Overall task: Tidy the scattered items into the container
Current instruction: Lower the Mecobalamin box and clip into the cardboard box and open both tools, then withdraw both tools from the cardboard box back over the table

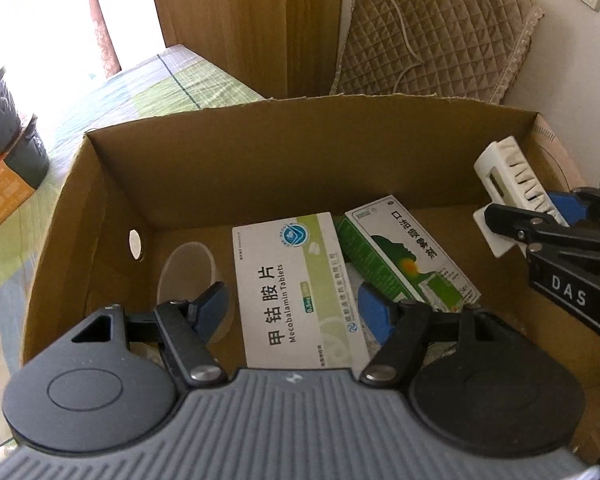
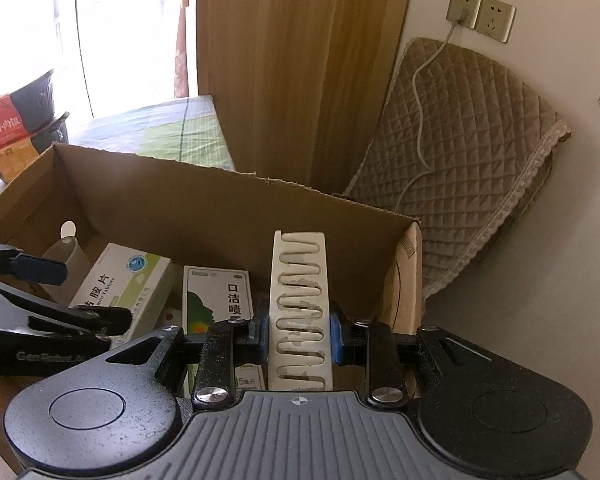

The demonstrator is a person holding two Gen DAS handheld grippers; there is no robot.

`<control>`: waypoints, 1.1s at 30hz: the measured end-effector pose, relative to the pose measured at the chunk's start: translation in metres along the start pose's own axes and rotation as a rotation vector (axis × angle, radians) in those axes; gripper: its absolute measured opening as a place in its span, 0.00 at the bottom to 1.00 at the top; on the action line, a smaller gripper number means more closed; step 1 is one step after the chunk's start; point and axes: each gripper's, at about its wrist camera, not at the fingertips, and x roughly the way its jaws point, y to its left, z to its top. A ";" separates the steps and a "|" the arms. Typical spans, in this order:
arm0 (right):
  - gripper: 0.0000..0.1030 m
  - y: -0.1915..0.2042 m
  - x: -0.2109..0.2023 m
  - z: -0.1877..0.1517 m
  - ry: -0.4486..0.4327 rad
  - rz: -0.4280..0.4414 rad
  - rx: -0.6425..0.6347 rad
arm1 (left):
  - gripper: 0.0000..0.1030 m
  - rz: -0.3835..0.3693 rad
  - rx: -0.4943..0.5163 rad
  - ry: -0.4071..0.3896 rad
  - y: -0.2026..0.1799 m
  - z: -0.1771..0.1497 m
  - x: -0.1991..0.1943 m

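Right gripper [image 2: 299, 330] clamps a white plastic rack [image 2: 300, 312] w/ zigzag slots, blue pads pressed against both its long edges, holding it upright over the right end of the cardboard box [image 2: 204, 200]. Left gripper [image 1: 292, 312] hangs inside the same box w/ jaws spread wide and nothing between them, poised above a white-and-green carton of Mecobalamin tablets [image 1: 296, 288]. Beside that carton, to its right, a green spray box [image 1: 408, 252] (Chinese lettering on its face) lies flat on the box floor; a clear plastic cup [image 1: 188, 276] lies on its side at the left end. Behind the box, a quilted brown cover [image 2: 472, 160] leans against the wall under sockets [image 2: 480, 14].
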 end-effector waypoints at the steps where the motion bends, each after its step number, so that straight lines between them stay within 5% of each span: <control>1: 0.30 0.001 0.000 0.000 -0.007 -0.010 -0.007 | 0.66 -0.001 -0.004 -0.001 0.001 -0.001 -0.001; 9: 0.31 0.001 -0.003 0.000 -0.049 -0.031 -0.051 | 0.66 -0.010 -0.029 -0.017 0.009 -0.006 -0.014; 12: 0.73 -0.004 -0.015 -0.002 -0.082 -0.001 -0.033 | 0.67 -0.013 -0.040 -0.024 0.012 -0.009 -0.021; 13: 0.80 -0.004 -0.021 -0.003 -0.095 0.008 -0.027 | 0.70 -0.013 -0.046 -0.028 0.014 -0.010 -0.025; 20: 0.81 -0.006 -0.051 -0.009 -0.121 0.030 -0.023 | 0.80 0.001 -0.089 -0.060 0.025 -0.020 -0.057; 23: 1.00 -0.001 -0.073 -0.020 -0.154 0.061 -0.007 | 0.83 0.016 -0.102 -0.073 0.029 -0.025 -0.071; 33: 1.00 0.022 -0.134 -0.047 -0.153 0.089 0.038 | 0.87 0.077 -0.165 -0.115 0.036 -0.055 -0.126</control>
